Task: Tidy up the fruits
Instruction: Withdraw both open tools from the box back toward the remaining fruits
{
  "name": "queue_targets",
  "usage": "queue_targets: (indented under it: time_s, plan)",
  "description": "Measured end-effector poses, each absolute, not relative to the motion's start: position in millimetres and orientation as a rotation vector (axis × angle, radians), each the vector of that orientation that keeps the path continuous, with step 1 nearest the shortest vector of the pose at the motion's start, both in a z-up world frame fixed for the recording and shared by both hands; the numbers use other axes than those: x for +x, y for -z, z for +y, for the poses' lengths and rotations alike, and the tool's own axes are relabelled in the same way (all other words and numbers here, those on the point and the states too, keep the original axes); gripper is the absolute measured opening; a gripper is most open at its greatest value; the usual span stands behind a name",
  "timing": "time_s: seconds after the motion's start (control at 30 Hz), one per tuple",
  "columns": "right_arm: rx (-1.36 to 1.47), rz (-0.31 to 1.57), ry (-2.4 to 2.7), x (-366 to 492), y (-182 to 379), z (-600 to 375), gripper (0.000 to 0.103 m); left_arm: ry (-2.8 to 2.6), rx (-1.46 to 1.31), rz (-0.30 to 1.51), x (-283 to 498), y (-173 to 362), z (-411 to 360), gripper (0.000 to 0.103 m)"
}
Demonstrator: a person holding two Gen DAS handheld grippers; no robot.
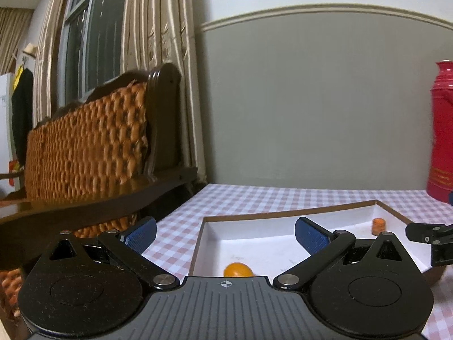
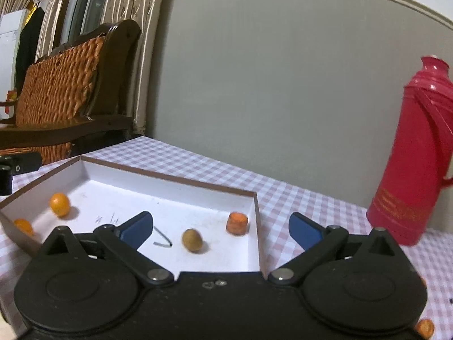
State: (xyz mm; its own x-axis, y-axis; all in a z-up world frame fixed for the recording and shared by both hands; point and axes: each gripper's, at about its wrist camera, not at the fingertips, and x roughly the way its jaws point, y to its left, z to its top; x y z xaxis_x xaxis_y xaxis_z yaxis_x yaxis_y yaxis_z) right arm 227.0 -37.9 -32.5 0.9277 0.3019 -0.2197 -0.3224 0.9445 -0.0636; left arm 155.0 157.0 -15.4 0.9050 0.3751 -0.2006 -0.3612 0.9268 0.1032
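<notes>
Fruits: brown one (image 2: 192, 239) lies in white tray (image 2: 170, 198) between spread right gripper (image 2: 220, 231) fingers; left gripper (image 1: 225, 231) also spread, empty; thermos (image 2: 407, 170) writing unreadable.

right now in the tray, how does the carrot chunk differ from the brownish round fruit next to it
The carrot chunk is bright orange; the brownish fruit is dull olive-brown. The carrot chunk is a short cylinder standing on a flat cut end, while the brownish fruit is a smooth oval. The carrot chunk sits close to the tray wall's right corner; the brownish fruit lies nearer the middle. Both rest loose on the white floor, ungripped.
</notes>
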Motion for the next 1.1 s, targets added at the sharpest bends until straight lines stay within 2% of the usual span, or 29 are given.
queue_targets:
  time_s: [0.27,1.1]
  plan:
    - [-0.064,0.285,-0.335,203.1,39.1,-54.8,0.097,-0.291,0.032,0.236,125.8,14.4,134.6,0.103]
    - [-0.026,0.231,-0.204,92.4,62.8,-129.9,0.091,-0.075,0.086,0.142,80.5,8.0,37.5,0.103]
